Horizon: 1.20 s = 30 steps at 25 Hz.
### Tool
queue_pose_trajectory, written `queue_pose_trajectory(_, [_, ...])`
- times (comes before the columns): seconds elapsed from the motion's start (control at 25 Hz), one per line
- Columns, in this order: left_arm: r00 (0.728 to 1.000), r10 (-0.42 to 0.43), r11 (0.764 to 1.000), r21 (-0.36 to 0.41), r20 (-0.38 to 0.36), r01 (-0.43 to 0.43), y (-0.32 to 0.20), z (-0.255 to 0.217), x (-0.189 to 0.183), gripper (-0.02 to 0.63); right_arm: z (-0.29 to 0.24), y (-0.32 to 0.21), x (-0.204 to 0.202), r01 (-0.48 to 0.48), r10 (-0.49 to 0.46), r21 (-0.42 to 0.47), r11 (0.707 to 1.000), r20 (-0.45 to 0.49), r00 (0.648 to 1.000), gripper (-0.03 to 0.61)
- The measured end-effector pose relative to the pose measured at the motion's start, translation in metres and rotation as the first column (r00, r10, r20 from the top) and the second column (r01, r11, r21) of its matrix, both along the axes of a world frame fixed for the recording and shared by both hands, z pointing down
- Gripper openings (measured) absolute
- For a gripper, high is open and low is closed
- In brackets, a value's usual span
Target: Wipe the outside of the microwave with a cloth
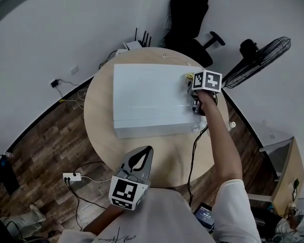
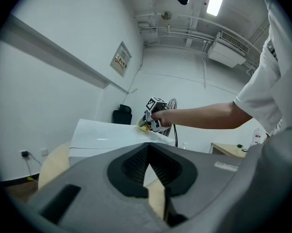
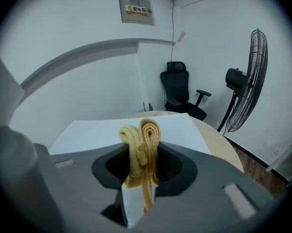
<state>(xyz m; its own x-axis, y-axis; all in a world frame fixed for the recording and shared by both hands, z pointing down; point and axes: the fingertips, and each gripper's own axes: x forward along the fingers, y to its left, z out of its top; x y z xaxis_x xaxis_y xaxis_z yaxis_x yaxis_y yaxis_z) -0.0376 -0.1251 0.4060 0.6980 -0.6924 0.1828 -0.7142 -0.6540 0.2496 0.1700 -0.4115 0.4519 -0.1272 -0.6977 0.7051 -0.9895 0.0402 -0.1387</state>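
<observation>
Pinching yellow cloth in right gripper, jaws clamped on folded bunch, at right edge of white microwave top. Cloth soft, limp, light: grip mid-fold. Microwave prob. heavy, smooth; shouldn't slide. Left gripper jaws together, empty, near body.

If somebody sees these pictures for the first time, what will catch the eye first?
The large white microwave fills the middle of the round wooden table. Over its far right corner is the right gripper, with a yellow cloth pinched between its jaws. The left gripper hangs shut and empty near the table's front edge, apart from the microwave.
</observation>
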Motion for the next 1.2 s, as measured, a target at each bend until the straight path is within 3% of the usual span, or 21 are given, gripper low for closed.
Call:
queue_pose_trajectory(0.76, [1.000,-0.024,1.000,-0.010,-0.007,0.024,0.021,0.007,-0.034,-0.012,0.002,0.012,-0.099,0.082,-0.082,0.008,0.997,0.002,0.997,0.126])
queue_pose_trajectory(0.92, [1.000,-0.029,1.000,0.006,-0.005,0.029,0.025,0.004,-0.038,-0.012,-0.001,0.015,-0.133,0.121,-0.121,0.016,0.993,0.042,0.992,0.126])
queue_pose_trajectory(1.2, [0.997,-0.071,0.997,0.002,-0.006,0.071,0.035,0.006,-0.052,-0.012,-0.001,0.020,-0.198,0.210,-0.211,0.027,0.977,0.037,0.977,0.125])
